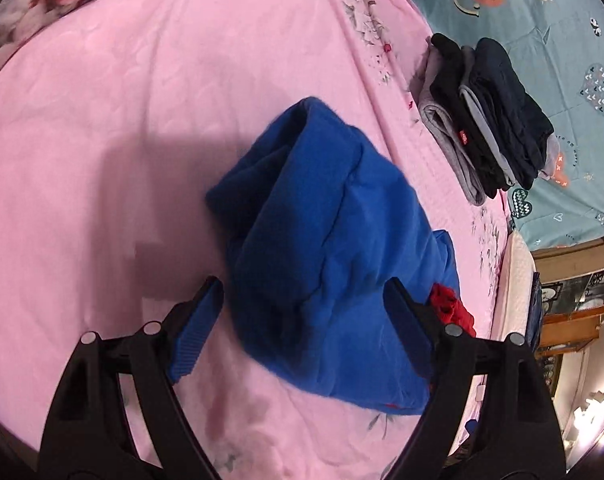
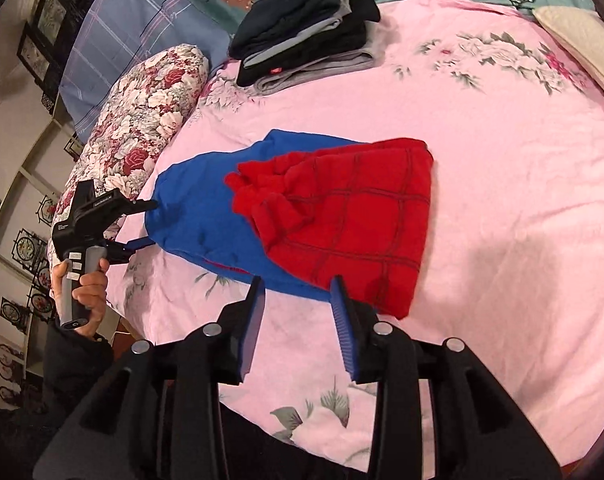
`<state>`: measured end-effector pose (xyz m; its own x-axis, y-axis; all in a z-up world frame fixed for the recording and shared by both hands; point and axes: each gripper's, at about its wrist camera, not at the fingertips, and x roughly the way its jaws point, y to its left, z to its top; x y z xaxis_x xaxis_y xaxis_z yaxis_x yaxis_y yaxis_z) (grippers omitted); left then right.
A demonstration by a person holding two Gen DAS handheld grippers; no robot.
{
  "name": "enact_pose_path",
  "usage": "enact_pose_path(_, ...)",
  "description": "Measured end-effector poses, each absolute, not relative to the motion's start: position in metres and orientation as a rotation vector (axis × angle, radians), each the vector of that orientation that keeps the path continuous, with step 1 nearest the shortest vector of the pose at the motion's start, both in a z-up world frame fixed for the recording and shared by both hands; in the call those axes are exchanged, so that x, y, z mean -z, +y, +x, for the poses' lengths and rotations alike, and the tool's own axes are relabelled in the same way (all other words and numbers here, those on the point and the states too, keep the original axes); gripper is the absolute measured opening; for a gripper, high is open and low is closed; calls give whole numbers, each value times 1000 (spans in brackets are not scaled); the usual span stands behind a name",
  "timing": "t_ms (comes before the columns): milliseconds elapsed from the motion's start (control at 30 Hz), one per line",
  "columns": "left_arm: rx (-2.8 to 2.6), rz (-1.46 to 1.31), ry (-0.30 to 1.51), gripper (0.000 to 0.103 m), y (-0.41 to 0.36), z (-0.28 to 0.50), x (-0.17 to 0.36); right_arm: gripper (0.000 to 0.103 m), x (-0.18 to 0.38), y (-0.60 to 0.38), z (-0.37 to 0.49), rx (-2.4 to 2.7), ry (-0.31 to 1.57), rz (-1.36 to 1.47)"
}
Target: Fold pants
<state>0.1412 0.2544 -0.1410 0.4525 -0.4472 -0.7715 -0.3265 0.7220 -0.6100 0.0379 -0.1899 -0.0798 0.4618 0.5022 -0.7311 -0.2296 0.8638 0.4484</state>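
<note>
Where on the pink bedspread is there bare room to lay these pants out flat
Bare patches: the pink bedspread right of the red and blue pants, out to the cream pillow; and the strip between the pants and the stack of folded clothes. Crowded: the left edge, where the left gripper and floral pillow sit close to the blue fabric.

Home bedroom: pink floral bedsheet (image 2: 481,140), pillow (image 2: 142,108).
</note>
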Motion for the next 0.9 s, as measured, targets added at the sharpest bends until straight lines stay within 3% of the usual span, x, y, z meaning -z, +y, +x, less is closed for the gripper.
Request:
enact_pose_path(167, 242, -908, 1094, 88, 258, 166, 145, 36, 80, -182, 35, -456, 1010, 296)
enact_pose_path(200, 279, -923, 1086, 76, 256, 168, 147, 36, 79, -181, 34, -452, 1010, 290)
enact_pose_path(233, 268, -908, 1079, 54, 254, 168, 150, 36, 78, -179, 33, -447, 1010, 284)
enact_pose_path(333, 278, -899, 1045, 35, 254, 166, 159, 36, 81, -175, 32, -433, 1025, 269)
enact_pose_path(600, 335, -830, 833, 28, 249, 132, 128, 36, 85, -136, 55, -415, 1092, 208)
enact_pose_path(900, 351, -811, 789, 28, 252, 120, 117, 35, 68, -42, 149, -509, 1002, 108)
